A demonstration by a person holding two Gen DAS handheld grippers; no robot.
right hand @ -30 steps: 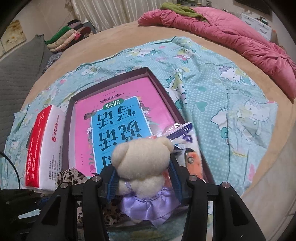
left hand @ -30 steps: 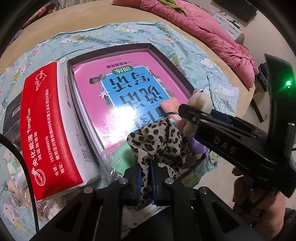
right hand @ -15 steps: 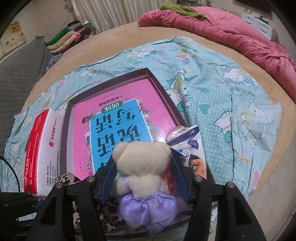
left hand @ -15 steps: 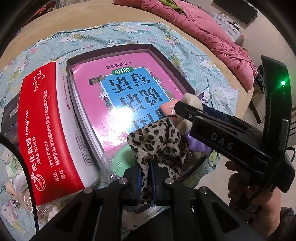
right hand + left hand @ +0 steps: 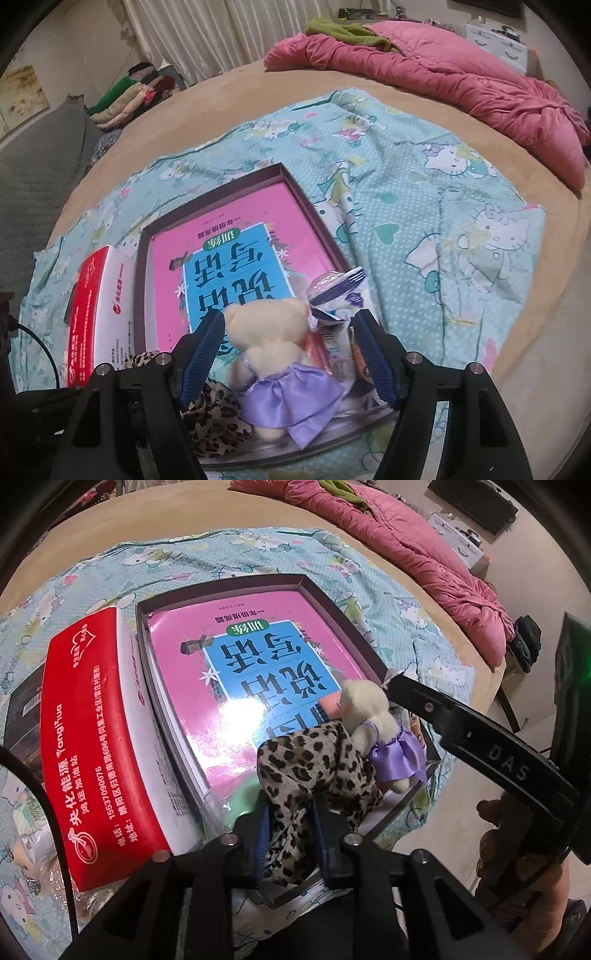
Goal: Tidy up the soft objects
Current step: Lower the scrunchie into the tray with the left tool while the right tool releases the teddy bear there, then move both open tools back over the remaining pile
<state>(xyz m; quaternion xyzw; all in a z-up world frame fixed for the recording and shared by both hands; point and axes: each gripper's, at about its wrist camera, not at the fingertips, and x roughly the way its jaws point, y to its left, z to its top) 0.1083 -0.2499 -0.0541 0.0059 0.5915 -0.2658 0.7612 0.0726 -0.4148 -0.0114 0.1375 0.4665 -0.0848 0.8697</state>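
Right wrist view is showing the right claw (image 5: 286, 352) spread wide, its blue pads standing clear on both sides of the teddy bear (image 5: 275, 350) and gripping nothing — the bear in its purple dress is sitting by itself at the near right corner of the box (image 5: 314, 206). Left wrist view is showing the left claw (image 5: 290, 834) pinched tight on the leopard cloth (image 5: 314, 771), which is bunching up between the fingers and leaning against the bear's side.

Trouble, as I judge it, is lurking in two spots. The bear is sitting upright right by the box's near rim, so a brush from the right claw's open fingers as they are leaving could be tipping it over the edge and onto the bedsheet (image 5: 424, 221). And since the cloth is touching the bear, any drag from the left claw could be nudging the toy along or snagging its dress.

Inside the box, a big pink book (image 5: 229, 258) is lying flat and covering most of the floor. At the near right corner, just beyond the bear, some crinkly packets (image 5: 338, 295) are crowding in, and something pale green in clear plastic (image 5: 240, 797) is lying at the near edge beneath the cloth. Against the box's left wall, outside it, a red and white tissue pack (image 5: 96, 738) is resting on the sheet, and a pink quilt (image 5: 443, 74) is heaped at the bed's far edge.
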